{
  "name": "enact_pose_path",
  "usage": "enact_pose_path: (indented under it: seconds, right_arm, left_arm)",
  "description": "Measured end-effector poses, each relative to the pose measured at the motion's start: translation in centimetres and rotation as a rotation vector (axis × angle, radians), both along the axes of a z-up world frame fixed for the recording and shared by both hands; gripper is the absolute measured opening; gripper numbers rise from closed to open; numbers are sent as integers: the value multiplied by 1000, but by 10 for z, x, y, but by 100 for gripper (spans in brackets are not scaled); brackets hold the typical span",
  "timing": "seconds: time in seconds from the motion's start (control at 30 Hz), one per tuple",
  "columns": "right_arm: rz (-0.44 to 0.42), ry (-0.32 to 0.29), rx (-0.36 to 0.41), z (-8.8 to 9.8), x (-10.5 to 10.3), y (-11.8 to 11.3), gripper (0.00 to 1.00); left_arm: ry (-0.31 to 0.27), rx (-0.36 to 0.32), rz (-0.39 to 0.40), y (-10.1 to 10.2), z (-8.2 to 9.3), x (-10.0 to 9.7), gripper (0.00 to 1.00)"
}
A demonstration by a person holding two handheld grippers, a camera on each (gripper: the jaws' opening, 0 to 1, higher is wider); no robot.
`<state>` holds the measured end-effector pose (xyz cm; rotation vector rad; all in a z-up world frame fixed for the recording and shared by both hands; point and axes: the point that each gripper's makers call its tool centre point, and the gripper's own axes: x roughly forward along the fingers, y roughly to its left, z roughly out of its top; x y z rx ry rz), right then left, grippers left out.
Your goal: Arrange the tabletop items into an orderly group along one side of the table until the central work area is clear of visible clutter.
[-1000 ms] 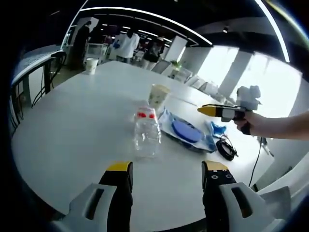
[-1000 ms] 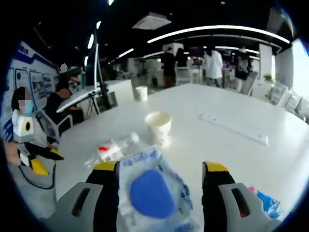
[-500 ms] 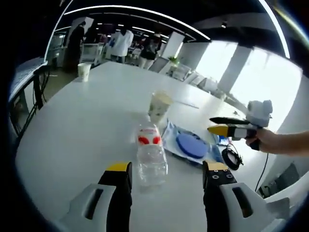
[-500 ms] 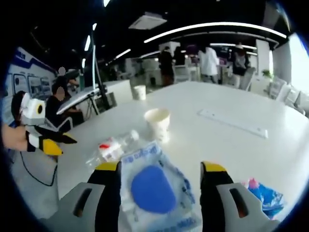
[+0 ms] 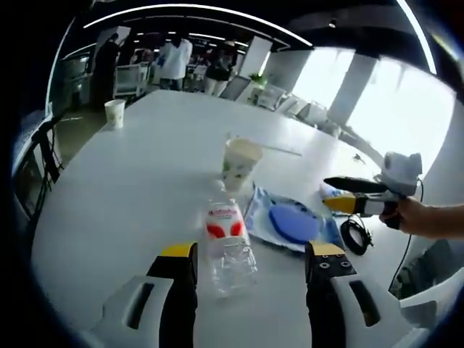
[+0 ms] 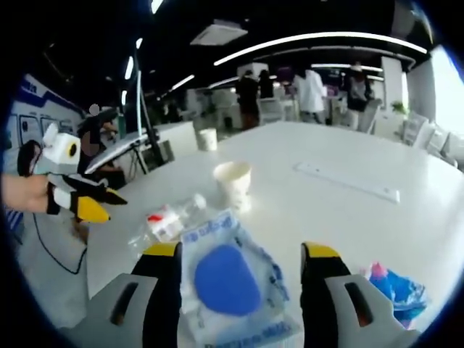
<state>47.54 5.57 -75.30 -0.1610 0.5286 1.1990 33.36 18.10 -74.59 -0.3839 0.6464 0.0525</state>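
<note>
A clear plastic bottle [image 5: 228, 246] with a red label lies on the white table [image 5: 130, 181], just ahead of my open left gripper [image 5: 250, 255]. Behind it stands a paper cup [image 5: 240, 161]. To the right lies a clear bag holding a blue disc [image 5: 290, 222]. My right gripper [image 5: 348, 196] comes into the left gripper view from the right, held in a hand. In the right gripper view, my open right gripper [image 6: 239, 255] hovers over the bag with the blue disc [image 6: 226, 278]; the bottle [image 6: 168, 220] and cup [image 6: 233, 181] lie beyond. The left gripper [image 6: 83, 203] shows at the left.
A second paper cup [image 5: 114, 113] stands at the far table edge. A black coiled cable [image 5: 357, 233] and blue wrapper [image 6: 395, 284] lie near the bag. A flat white strip [image 6: 348, 181] lies on the table. Chairs stand at the left; people stand in the background.
The left gripper view has closed in on the bottle, which now sits nearer the jaws. The right gripper has shifted slightly; the items lie where they were.
</note>
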Motion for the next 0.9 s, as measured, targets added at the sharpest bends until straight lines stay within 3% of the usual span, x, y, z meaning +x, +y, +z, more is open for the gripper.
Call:
enact_pose_path:
  seconds: [0.27,0.9]
  right_arm:
    - [-7,18,7,-3,2,-3,63]
    - [-31,49,10,-9,7,-15,61]
  left_arm:
    - [102,-5,-10,4,-9,7,57]
    - [205,6,-61,-4,-25,20,57]
